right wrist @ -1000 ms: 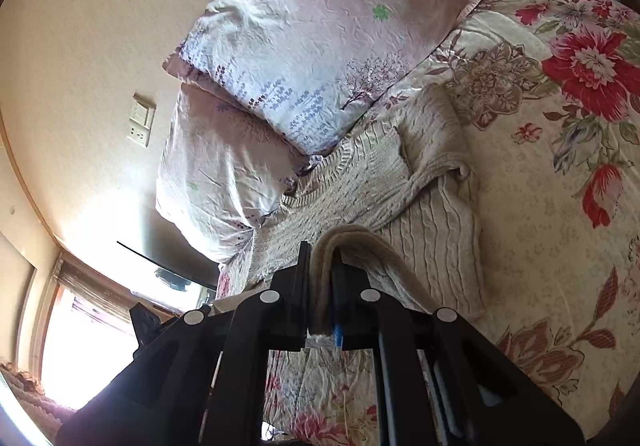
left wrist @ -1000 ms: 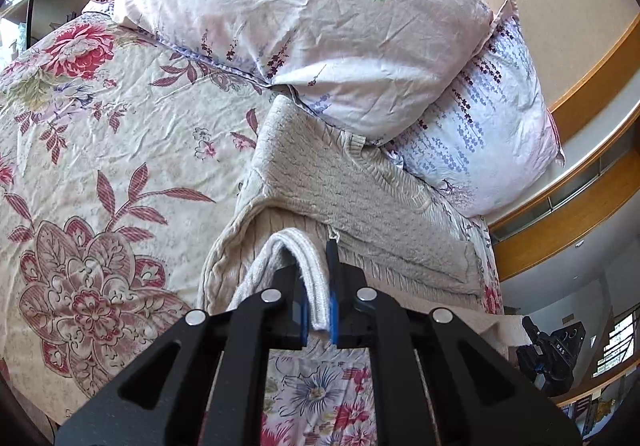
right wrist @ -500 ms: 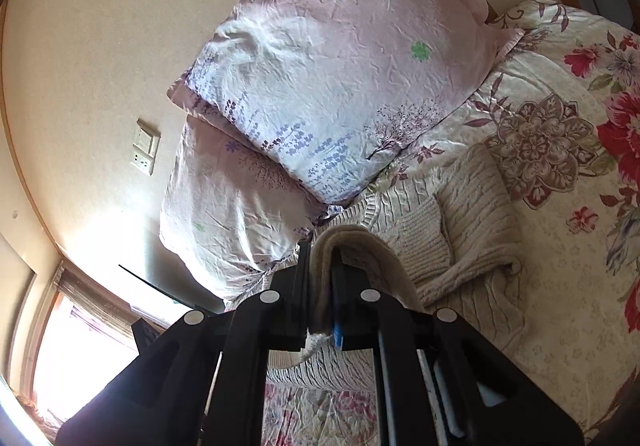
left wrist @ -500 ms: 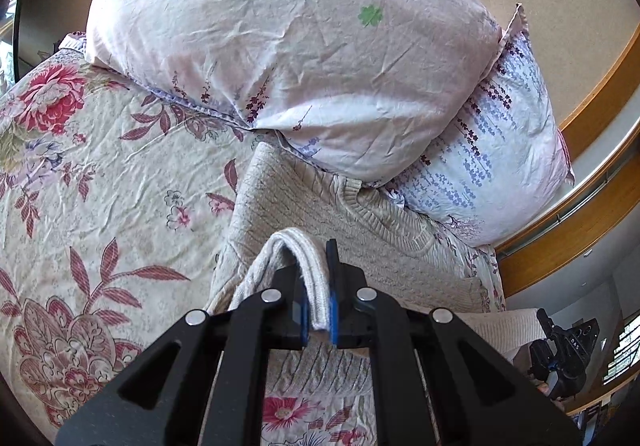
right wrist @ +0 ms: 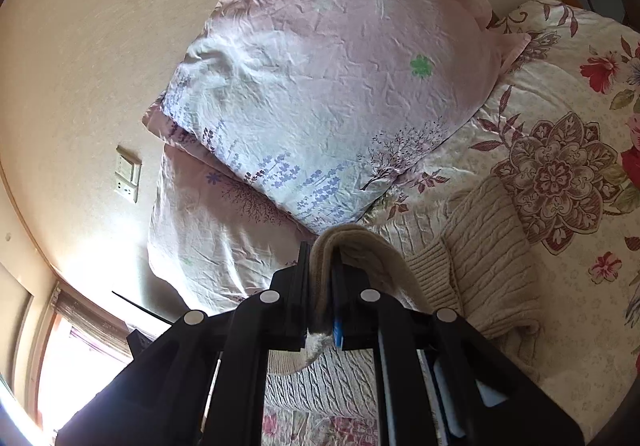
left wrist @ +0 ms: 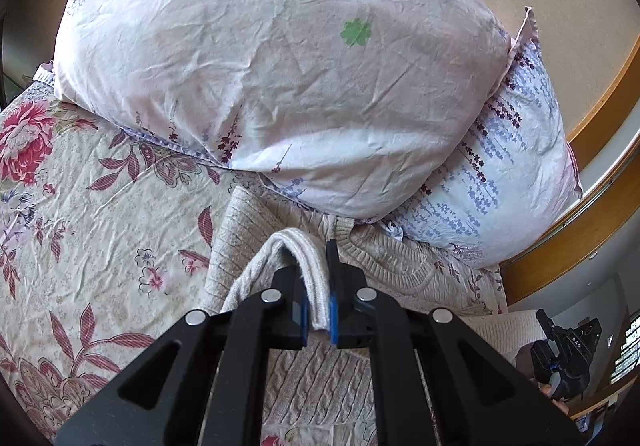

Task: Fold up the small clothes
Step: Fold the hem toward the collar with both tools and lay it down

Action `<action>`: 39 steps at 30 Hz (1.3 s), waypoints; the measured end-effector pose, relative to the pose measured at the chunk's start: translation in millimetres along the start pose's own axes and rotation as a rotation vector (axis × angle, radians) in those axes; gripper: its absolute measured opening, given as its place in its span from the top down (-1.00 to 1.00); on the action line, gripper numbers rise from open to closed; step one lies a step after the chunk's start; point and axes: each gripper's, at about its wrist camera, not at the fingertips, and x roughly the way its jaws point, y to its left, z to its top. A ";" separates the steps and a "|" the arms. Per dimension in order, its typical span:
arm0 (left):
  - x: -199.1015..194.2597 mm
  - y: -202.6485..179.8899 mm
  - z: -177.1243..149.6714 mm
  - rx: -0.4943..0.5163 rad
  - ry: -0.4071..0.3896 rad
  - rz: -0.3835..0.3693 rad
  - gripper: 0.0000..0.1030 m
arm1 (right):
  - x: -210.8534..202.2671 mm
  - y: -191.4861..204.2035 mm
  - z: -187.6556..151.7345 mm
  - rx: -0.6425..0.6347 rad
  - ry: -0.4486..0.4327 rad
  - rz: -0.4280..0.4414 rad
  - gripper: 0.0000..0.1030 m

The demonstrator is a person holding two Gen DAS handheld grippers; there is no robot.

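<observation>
A beige cable-knit sweater [left wrist: 400, 266] lies on the floral bedspread [left wrist: 100, 226], its neck end against the pillows. My left gripper [left wrist: 316, 258] is shut on a fold of the sweater's ribbed hem, lifted over the garment's body. My right gripper [right wrist: 322, 258] is likewise shut on another part of that hem, with the sweater [right wrist: 484, 258] and its folded sleeve spread below and to the right. Both grippers carry the hem toward the neck end near the pillows.
Two stacked floral pillows [left wrist: 280, 66] [right wrist: 340, 66] lean on the beige wall just past the sweater. A wooden headboard edge [left wrist: 600, 126] curves at right. A wall switch and socket [right wrist: 128, 174] sit left of the pillows. The bedspread [right wrist: 560, 166] stretches to the right.
Both grippers moved forward toward the pillows with the hem held, folding the sweater over itself. The pillows loom larger and less of the sweater's body shows ahead.
</observation>
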 end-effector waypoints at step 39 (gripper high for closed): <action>118.2 39.2 15.7 -0.140 0.118 0.130 0.82 | 121.6 -70.8 31.9 0.126 0.130 -0.305 0.80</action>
